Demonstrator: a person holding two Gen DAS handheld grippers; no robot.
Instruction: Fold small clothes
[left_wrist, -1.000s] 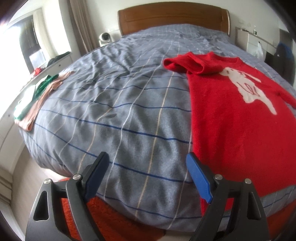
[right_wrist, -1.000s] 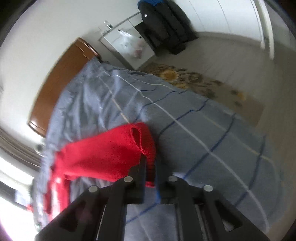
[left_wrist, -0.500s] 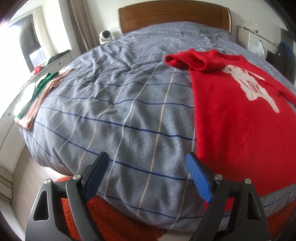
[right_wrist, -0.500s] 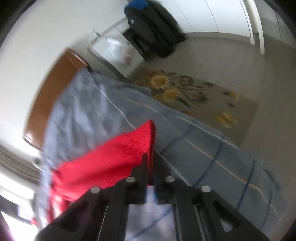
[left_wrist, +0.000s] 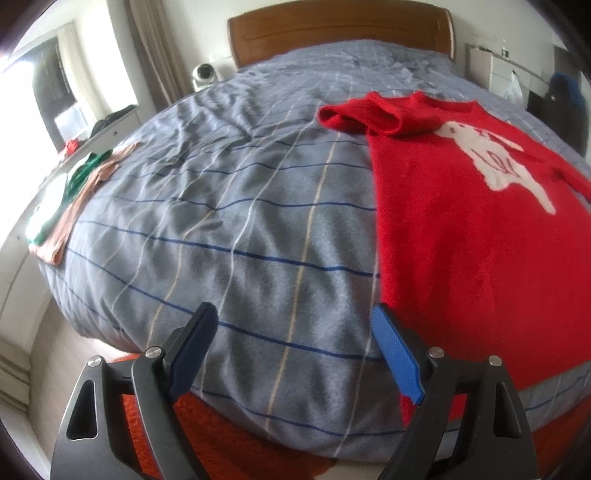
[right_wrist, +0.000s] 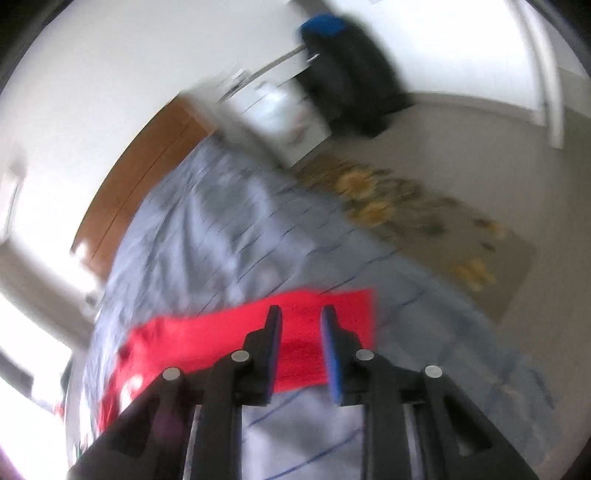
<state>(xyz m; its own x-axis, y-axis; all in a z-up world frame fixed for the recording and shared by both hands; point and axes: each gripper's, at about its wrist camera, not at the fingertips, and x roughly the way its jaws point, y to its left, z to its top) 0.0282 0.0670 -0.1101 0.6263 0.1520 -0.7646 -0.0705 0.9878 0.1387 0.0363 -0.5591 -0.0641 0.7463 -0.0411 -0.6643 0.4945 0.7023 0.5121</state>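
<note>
Far left edge: a small pile of folded clothes (left_wrist: 70, 206), green and white on top of a peach piece, lies at the left rim of the bed, well apart from the sweater.
Bed: a grey bedspread (left_wrist: 240, 206) with blue, white and tan lines covers the whole bed; a wooden headboard (left_wrist: 340, 33) stands at the far end.
Left gripper (left_wrist: 293, 349): it hangs over the near edge of the bed with its blue pads wide apart and nothing between them, only bedspread behind the gap. Its right finger stands just beside the near left corner of the sweater, though contact cannot be told.
Floor near: an orange-red rug (left_wrist: 221, 435) shows below the bed's near edge.
Sweater (left_wrist: 461, 229): red with a white animal figure on the front, spread flat on the right half of the bed. Its left sleeve is folded in across the far top, beside the collar.
Right gripper (right_wrist: 301, 332): seen in a blurred right wrist view, its jaws are opening, with a moderate gap between the pads. The red right sleeve (right_wrist: 325, 317) lies stretched out on the bedspread behind the gap; the pads do not press on it.
Far right: a flowered mat (right_wrist: 413, 218) lies on the floor beside the bed, and dark coats (right_wrist: 351, 85) hang by a white cabinet.
</note>
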